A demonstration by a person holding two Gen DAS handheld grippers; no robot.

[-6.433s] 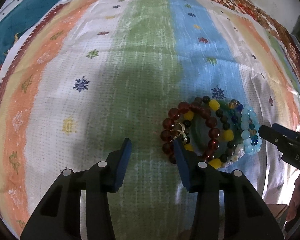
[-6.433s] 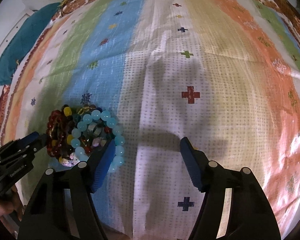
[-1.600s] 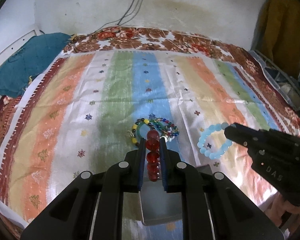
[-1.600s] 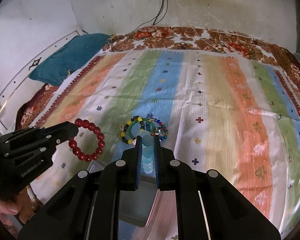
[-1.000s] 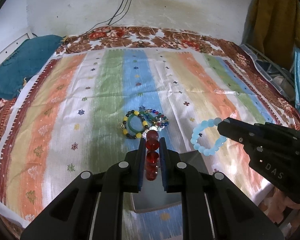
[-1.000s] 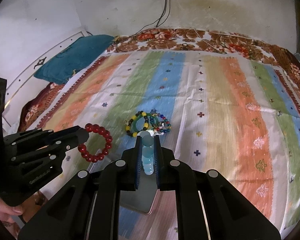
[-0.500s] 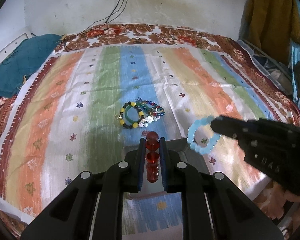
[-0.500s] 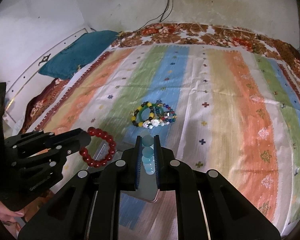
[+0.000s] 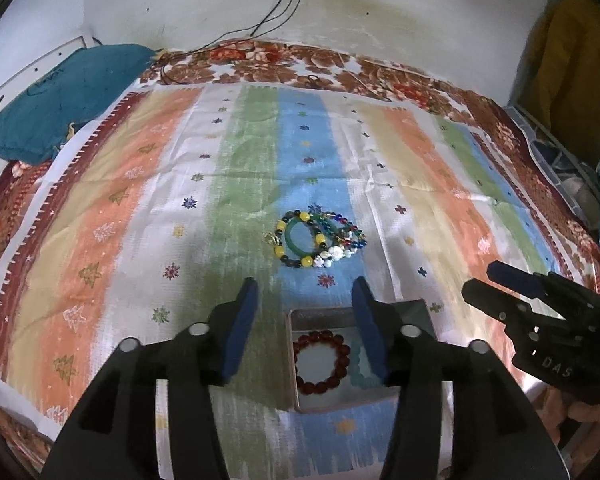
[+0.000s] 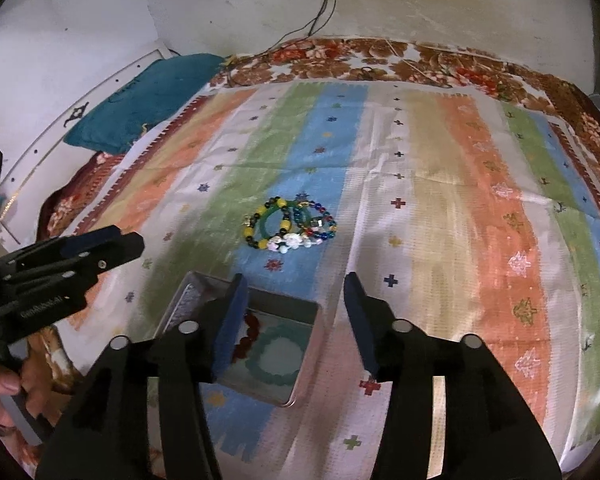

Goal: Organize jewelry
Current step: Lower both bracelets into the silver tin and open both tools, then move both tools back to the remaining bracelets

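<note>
A metal tray lies on the striped cloth near the front edge; it also shows in the right wrist view. In it lie a dark red bead bracelet and a pale blue bead bracelet. A small pile of mixed bead bracelets lies on the blue stripe beyond the tray, also in the right wrist view. My left gripper is open and empty above the tray. My right gripper is open and empty above the tray's right side.
A teal pillow lies at the back left. Cables hang down the wall. Clothes hang at the right. The striped cloth stretches wide to the right.
Both grippers have opened and let go of their bracelets. The red and the pale blue bracelet now lie in the tray.
</note>
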